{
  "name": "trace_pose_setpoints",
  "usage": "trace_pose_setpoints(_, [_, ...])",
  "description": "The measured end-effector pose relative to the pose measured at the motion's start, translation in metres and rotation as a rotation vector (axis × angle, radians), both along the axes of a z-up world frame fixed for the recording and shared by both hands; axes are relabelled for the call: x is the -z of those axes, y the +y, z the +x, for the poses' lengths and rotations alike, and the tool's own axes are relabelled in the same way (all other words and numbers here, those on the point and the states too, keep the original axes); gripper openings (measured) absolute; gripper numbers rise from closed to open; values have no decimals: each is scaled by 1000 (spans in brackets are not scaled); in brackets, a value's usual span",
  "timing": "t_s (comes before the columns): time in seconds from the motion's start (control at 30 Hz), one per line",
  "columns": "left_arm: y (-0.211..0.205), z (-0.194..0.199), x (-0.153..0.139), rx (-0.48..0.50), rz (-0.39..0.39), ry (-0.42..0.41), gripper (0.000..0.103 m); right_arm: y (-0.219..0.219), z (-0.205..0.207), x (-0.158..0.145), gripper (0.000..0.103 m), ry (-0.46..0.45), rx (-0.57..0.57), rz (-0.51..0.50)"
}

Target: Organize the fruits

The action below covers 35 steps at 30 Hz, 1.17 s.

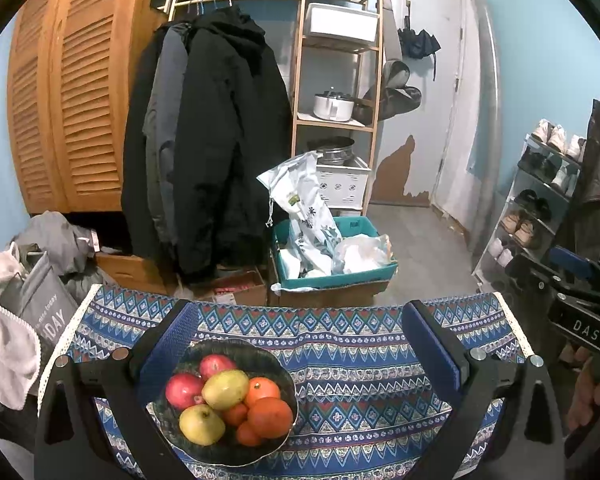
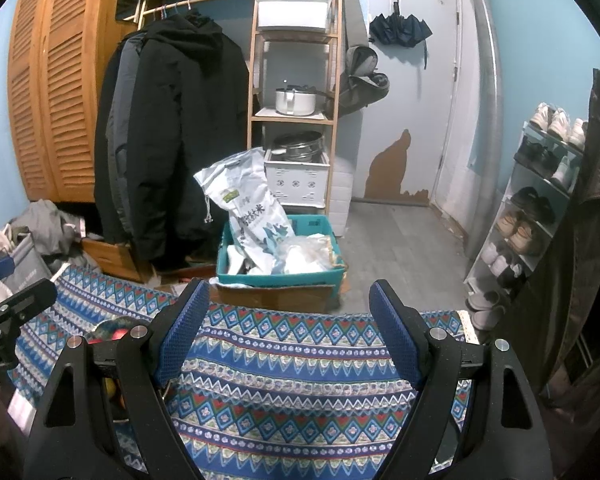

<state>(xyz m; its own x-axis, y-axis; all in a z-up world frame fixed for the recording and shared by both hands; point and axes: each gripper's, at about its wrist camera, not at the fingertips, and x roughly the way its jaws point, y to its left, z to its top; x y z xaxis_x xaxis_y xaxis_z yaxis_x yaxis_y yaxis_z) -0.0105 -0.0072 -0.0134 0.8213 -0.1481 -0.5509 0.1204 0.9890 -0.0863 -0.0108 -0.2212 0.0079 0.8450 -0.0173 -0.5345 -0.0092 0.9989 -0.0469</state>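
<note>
Dark, wavy-rimmed bowl (image 1: 278, 368) sits on the patterned tablecloth (image 1: 360, 360), left of centre at the near side of the table in the left wrist view. Contents, heaped: two red apples (image 1: 183, 391), glossy and round; two yellow-green pears (image 1: 225, 390), smooth with a faint blush; several oranges (image 1: 270, 417), matte and dimpled. All the fruit touches, piled within the rim.

Cloth: woven-look geometric print, blue diamonds and zigzag bands, with a pale lace edging.

Left gripper (image 1: 300, 344): jaws wide apart, nothing between the blue textured pads. Its left finger overlaps the bowl's left rim in the picture; contact cannot be told.

Right gripper (image 2: 290, 328): jaws likewise spread wide, empty, only bare cloth showing between them. In the right wrist view the bowl (image 2: 112, 326) is mostly hidden behind the left finger.

Beyond the far table edge: a teal plastic crate (image 1: 336, 276) on cardboard boxes, holding a printed sack (image 1: 306, 208). Farther back, black hooded coats (image 1: 220, 140) on a rail, a louvred wooden door to the left, a slim wooden shelf unit (image 1: 336, 80) with pots.
</note>
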Motion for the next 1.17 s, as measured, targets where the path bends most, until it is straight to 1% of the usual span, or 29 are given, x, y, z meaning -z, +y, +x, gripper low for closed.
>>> trace_pose_setpoints(0.9, [1,0,-3,5,-11,7,102,1,0,0,81,-1,0,0])
trace_pose_setpoints(1.17, [-3,-1,-2,10,5,2,102,2,0,0,81,0,1,0])
